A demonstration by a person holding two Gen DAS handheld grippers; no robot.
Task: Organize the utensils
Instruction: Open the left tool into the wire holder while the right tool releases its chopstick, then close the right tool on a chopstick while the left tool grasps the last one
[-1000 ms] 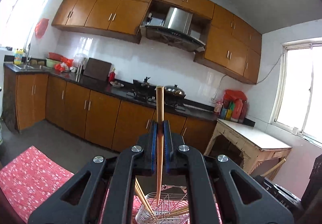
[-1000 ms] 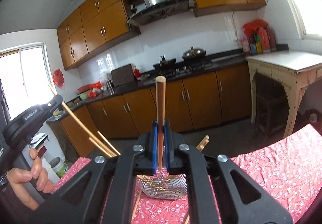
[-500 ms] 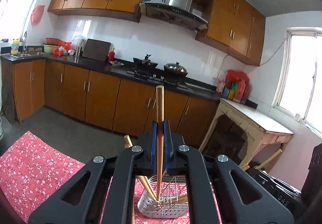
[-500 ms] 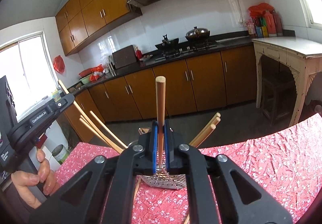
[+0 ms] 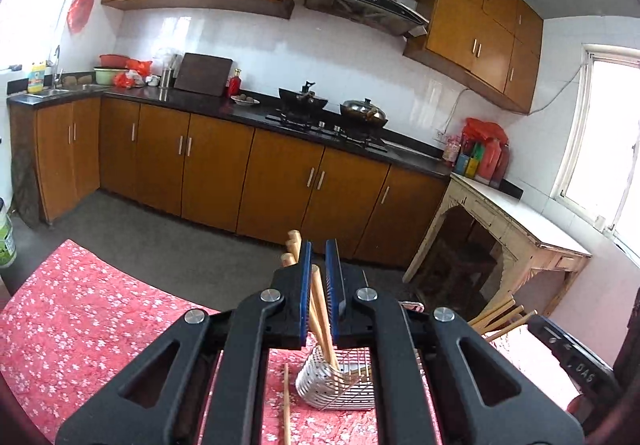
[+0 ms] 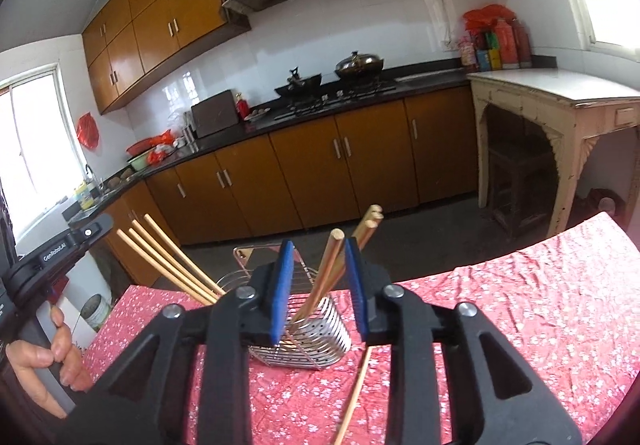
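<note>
A steel wire utensil basket [image 5: 336, 385] [image 6: 308, 337] stands on the red flowered tablecloth [image 5: 80, 325] [image 6: 520, 305] and holds several wooden chopsticks. My left gripper [image 5: 319, 273] is open just above the basket; a chopstick [image 5: 320, 319] leans loose between its jaws, lower end in the basket. My right gripper [image 6: 318, 273] is open wide; a chopstick [image 6: 326, 273] leans free between its jaws into the basket. One chopstick [image 5: 286, 405] [image 6: 354, 393] lies on the cloth beside the basket.
The left hand and its gripper handle [image 6: 44, 285] are at the left of the right wrist view. Beyond the table's far edge are the floor, kitchen cabinets [image 5: 240, 173] and a worn white side table [image 6: 560, 113].
Both grippers have opened and let go of their chopsticks, which now lean in the basket. Both cameras have tilted down toward the table.
</note>
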